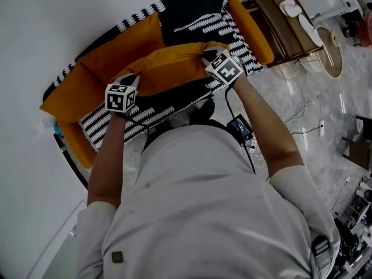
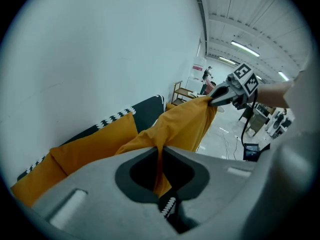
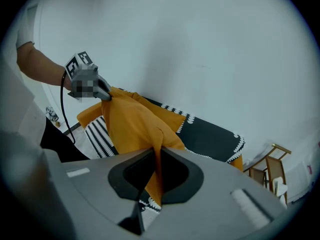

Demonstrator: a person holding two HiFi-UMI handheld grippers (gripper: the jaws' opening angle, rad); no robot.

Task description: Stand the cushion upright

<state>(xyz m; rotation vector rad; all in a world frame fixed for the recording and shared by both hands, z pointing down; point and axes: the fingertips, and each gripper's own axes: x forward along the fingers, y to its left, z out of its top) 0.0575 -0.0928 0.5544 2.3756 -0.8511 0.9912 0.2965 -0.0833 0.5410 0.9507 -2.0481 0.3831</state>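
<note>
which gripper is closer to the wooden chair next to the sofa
Right. The right gripper, shut on one corner of the orange cushion, is toward the sofa end beside the wooden chair; the left gripper, shut on the other corner, is farther along the sofa.

Your cushion [image 1: 174, 68] is plain mustard-orange, soft and creased. It is held up over the striped seat of the sofa [image 1: 102, 124], stretched from left to right. Your left gripper [image 1: 131, 78] pinches its left top corner and your right gripper [image 1: 207, 53] its right one. Fabric bunches at both pinched corners. Whether its lower edge touches the seat cannot be told.
</note>
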